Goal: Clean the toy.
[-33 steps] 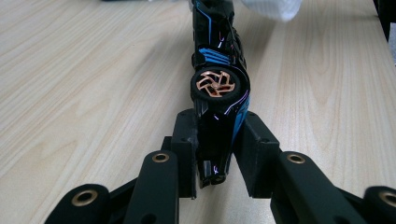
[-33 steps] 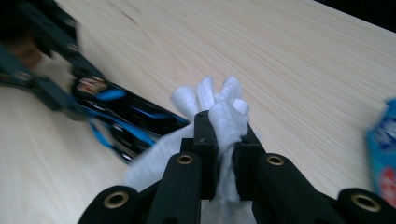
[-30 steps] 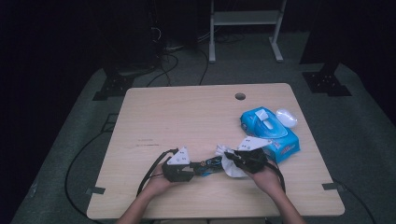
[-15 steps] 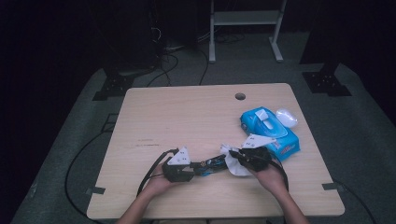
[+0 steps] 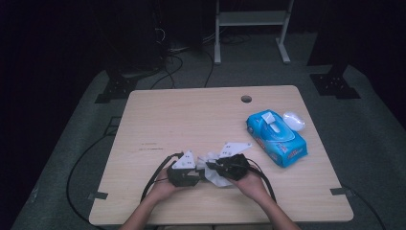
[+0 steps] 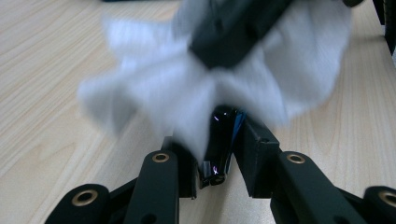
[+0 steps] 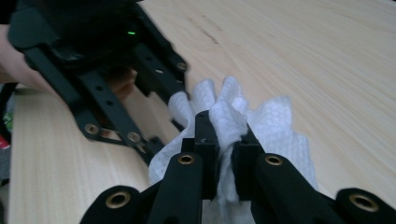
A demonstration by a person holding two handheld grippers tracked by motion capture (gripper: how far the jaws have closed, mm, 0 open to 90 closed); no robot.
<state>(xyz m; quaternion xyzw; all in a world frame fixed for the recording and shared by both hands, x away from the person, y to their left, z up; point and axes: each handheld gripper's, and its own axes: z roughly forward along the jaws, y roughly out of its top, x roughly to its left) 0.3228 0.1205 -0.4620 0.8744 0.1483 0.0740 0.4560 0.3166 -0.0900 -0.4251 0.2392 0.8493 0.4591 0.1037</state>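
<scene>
Near the table's front edge, my left gripper (image 5: 201, 173) and my right gripper (image 5: 215, 167) meet tip to tip. In the left gripper view, my left gripper (image 6: 220, 155) is shut on a small dark glossy object (image 6: 224, 122) with a blue edge. A crumpled white wipe (image 6: 154, 88) covers the object's far end, blurred. In the right gripper view, my right gripper (image 7: 225, 140) is shut on the wipe (image 7: 280, 122), bunched between its jaws. The left gripper (image 7: 107, 70) stands close at the upper left. From above, the wipe (image 5: 214, 178) shows between the two grippers.
A blue pack of wipes (image 5: 276, 137) lies on the wooden table (image 5: 191, 120) at the right, with a clear white lid (image 5: 293, 120) beside it. A cable hole (image 5: 246, 98) sits near the far edge. Cables trail off the table's front left.
My right gripper has moved left with the wipe, up against the left gripper's tips. The left hand has stayed in place.
</scene>
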